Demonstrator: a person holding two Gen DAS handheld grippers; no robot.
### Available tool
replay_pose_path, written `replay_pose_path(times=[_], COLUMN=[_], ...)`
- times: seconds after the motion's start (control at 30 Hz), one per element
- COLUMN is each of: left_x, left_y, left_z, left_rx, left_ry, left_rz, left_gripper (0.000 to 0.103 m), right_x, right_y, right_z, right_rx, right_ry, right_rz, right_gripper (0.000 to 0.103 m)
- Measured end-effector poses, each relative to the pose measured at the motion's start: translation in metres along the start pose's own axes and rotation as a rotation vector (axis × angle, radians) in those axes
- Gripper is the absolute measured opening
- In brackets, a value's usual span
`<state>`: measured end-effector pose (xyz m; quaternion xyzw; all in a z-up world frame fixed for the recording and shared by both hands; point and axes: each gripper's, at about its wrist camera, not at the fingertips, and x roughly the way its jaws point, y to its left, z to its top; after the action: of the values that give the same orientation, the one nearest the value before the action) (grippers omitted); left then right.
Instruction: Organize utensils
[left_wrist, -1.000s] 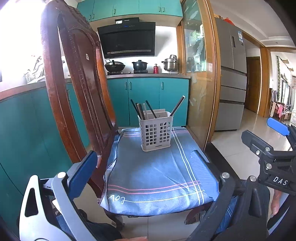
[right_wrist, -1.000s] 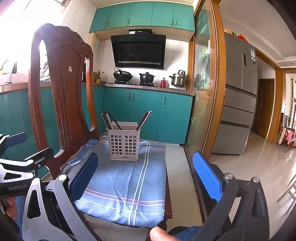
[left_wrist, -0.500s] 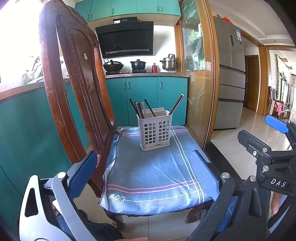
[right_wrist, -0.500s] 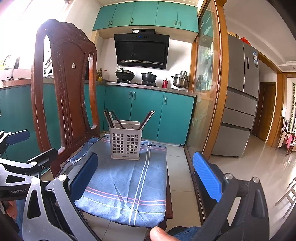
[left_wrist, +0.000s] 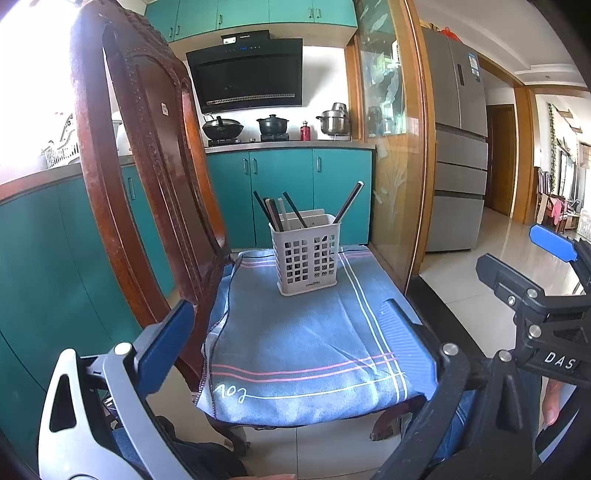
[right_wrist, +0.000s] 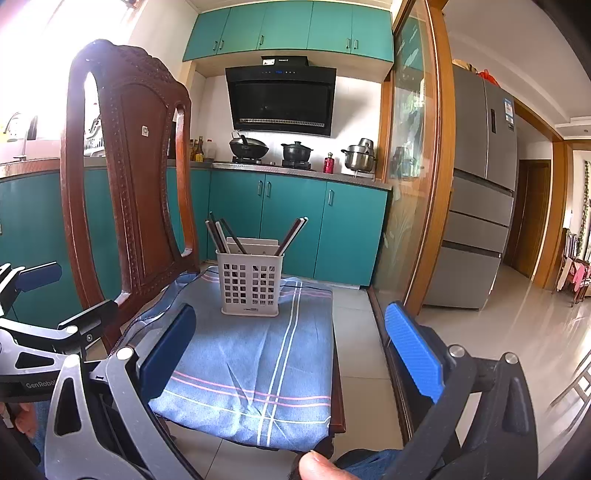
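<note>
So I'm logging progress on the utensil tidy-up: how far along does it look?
Done: several dark chopsticks already stand in the white slotted holder on the blue cloth covering the chair seat. In hand: nothing; the left gripper and right gripper are both open and empty, short of the holder. Left: no loose utensils show on the cloth, so little visible remains.

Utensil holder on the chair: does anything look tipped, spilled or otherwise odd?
Nothing spilled. The utensil holder stands upright on the blue cloth covering the chair seat, an unusual place for it. The chopsticks inside lean apart, most to one side and one to the other. Both tongs hover open, holding nothing.
</note>
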<state>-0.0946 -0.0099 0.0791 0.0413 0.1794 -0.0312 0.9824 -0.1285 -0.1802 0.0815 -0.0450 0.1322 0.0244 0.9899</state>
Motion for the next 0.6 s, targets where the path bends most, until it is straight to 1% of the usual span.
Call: replay_pose_path(times=[0.6], left_x=[0.0066], left_y=[0.0008], left_z=[-0.0014], left_rx=[-0.001], left_ry=[0.017], left_rz=[-0.008], left_gripper=[0.100], right_x=[0.0047], right_y=[0.0031], right_z=[-0.0020], right_rx=[0.004], right_ry=[0.012], right_rz=[-0.001], right_gripper=[0.100])
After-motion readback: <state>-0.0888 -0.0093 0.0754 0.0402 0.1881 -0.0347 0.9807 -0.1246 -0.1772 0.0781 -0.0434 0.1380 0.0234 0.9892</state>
